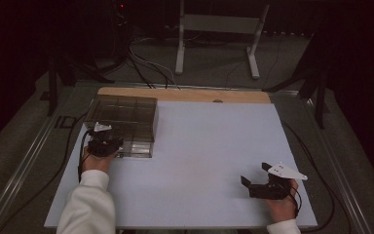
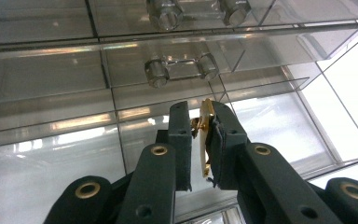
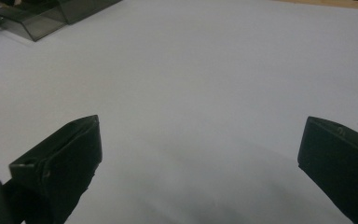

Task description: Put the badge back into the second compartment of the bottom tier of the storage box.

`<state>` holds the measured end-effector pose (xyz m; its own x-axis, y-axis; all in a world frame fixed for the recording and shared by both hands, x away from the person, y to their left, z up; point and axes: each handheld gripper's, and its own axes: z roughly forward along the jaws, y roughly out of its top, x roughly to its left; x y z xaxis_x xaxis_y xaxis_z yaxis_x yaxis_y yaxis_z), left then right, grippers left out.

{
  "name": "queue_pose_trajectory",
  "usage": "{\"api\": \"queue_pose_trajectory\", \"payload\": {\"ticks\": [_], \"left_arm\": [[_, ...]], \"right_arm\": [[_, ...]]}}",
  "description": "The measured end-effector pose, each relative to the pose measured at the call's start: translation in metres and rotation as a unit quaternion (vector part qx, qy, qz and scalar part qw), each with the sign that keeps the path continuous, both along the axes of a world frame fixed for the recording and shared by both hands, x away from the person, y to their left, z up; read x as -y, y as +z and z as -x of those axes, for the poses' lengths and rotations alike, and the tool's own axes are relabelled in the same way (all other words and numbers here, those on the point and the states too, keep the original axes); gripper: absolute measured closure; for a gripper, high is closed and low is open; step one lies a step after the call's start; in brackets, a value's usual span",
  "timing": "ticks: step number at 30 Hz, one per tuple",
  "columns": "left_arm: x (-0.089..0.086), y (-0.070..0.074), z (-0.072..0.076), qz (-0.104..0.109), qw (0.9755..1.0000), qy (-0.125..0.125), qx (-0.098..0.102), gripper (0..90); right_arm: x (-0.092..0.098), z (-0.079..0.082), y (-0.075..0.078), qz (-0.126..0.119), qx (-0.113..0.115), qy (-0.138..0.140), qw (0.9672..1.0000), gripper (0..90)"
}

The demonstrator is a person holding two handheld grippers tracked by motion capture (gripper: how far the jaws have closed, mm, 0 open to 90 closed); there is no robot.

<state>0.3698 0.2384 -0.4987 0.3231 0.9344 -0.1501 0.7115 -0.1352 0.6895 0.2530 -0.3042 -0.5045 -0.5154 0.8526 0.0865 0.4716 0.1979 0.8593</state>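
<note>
High view, left tongs: the left tongs (image 1: 108, 145) sit at the near face of a clear acrylic drawer organizer (image 1: 126, 117) at the left of the white surface (image 1: 204, 161).
Left gripper view, grip: the jaws are clamped together on a small gold-coloured piece (image 2: 205, 135), thin and flat, held upright on its edge between the pads; it looks like jewellery, but I cannot tell which kind.
Drawers: an open drawer (image 2: 279, 121) lies just beyond the jaw tips; above it, two closed fronts carry clear handles (image 2: 181, 70).
Right tongs: the right tongs (image 1: 259, 183) rest low on the surface, well apart from the organizer, jaws wide apart, holding nothing.
Step in hand: likely carrying the gold piece to the open drawer, not yet released.
Next move: probably ease the tips over the drawer's rim, lower the piece, then part the jaws so that it drops inside.
</note>
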Motion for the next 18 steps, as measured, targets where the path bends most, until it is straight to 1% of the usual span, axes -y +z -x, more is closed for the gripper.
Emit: {"api": "queue_pose_trajectory", "payload": {"ticks": [10,18], "left_arm": [[0.0007,-0.0039,-0.0006,-0.002,0.9999,-0.001,-0.010,80.9],[0.0009,-0.0058,0.0001,-0.003,0.9999,-0.001,-0.012,80.9]], "right_arm": [[-0.0002,-0.0008,-0.0005,0.001,-0.001,0.001,1.0000,0.2],[0.0001,-0.0010,-0.0002,0.000,0.000,0.001,1.0000,0.1]]}}
